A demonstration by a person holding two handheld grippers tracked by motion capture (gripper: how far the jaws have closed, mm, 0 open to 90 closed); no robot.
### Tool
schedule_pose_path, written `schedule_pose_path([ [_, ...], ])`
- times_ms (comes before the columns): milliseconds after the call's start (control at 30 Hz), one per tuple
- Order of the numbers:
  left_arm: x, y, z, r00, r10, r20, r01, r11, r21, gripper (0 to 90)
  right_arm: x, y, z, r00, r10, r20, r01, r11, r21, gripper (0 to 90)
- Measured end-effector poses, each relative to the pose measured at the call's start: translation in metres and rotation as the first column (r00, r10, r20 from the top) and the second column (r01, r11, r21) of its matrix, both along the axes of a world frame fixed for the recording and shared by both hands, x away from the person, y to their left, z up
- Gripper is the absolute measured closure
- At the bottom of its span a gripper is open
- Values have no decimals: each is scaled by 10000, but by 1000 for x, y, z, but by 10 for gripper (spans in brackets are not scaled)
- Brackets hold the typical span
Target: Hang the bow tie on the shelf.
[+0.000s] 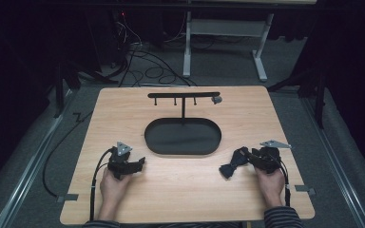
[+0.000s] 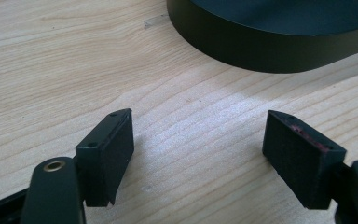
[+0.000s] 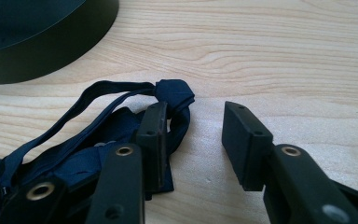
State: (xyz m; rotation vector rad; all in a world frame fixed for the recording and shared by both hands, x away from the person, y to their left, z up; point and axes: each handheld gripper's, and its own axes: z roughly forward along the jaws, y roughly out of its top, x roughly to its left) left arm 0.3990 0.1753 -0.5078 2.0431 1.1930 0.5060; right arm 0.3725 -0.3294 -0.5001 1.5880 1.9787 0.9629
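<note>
- Left gripper [image 2: 198, 156]: jaws spread wide over bare counter [image 2: 51, 60], holding nothing.
- Right gripper [image 3: 193, 144]: jaws apart, gap empty.
- Navy bow tie [image 3: 98, 135] lies against its left jaw, at the tray's [image 1: 183, 137] four o'clock.

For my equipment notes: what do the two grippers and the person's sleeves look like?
Both the left gripper and the right gripper are black with flat rectangular pads, brass-coloured rivets, a grey triangular plate on top and a trailing black cable. The sleeves are dark with thin stripes.
</note>
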Motion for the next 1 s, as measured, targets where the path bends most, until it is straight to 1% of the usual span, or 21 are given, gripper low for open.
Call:
schedule_pose_path([
  [100, 0, 0, 0, 10000, 0, 1, 0, 10000, -2, 252, -1, 0, -1, 10000, -3, 67, 3, 10000, -58, 668],
  [167, 0, 0, 0, 10000, -2, 0, 2, 10000, 1, 252, -1, 0, -1, 9999, 78, 130, -76, 9998, -180, 727],
  [200, 0, 0, 0, 10000, -2, 0, 2, 10000, 1, 252, -1, 0, -1, 9999, 78, 130, -76, 9998, -180, 727],
  [233, 0, 0, 0, 10000, -1, 0, 1, 10000, 1, 252, -2, 2, -1, 9998, 175, 117, -172, 9995, -261, 766],
  [267, 0, 0, 0, 10000, -1, 0, 1, 10000, 2, 252, -2, 2, -1, 9998, 175, 117, -172, 9995, -261, 766],
  [300, 0, 0, 0, 10000, -1, 1, 1, 10000, 0, 252, -2, 3, -1, 9996, 251, 93, -249, 9993, -275, 794],
  [400, 0, 0, 0, 10000, -2, 0, 2, 10000, 1, 252, -2, 2, -1, 9994, 331, 110, -329, 9992, -224, 815],
  [500, 0, 0, 0, 10000, -1, 1, 1, 10000, -1, 252, -2, 5, -1, 9988, 458, 147, -452, 9982, -390, 857],
  [533, 0, 0, 0, 10000, -1, 1, 1, 10000, -1, 252, -2, 5, -1, 9988, 458, 147, -452, 9982, -390, 857],
  [567, 0, 0, 0, 10000, -2, 0, 2, 10000, 0, 252, -2, 6, 0, 9988, 459, 175, -449, 9976, -525, 873],
  [667, 0, 0, 0, 10000, -2, -2, 2, 10000, -2, 252, -3, 6, 1, 9986, 485, 210, -473, 9974, -540, 879],
  [867, 0, 0, 0, 10000, -2, 0, 2, 10000, -2, 252, -8, 4, 6, 9978, 567, 358, -553, 9977, -381, 882],
  [933, 0, 0, 0, 10000, -2, 2, 2, 10000, -1, 252, -11, 3, 10, 9963, 657, 546, -639, 9974, -347, 882],
  [1000, 0, 0, 0, 10000, -1, 0, 1, 10000, -3, 252, -12, 4, 12, 9964, 653, 545, -638, 9976, -284, 882],
])
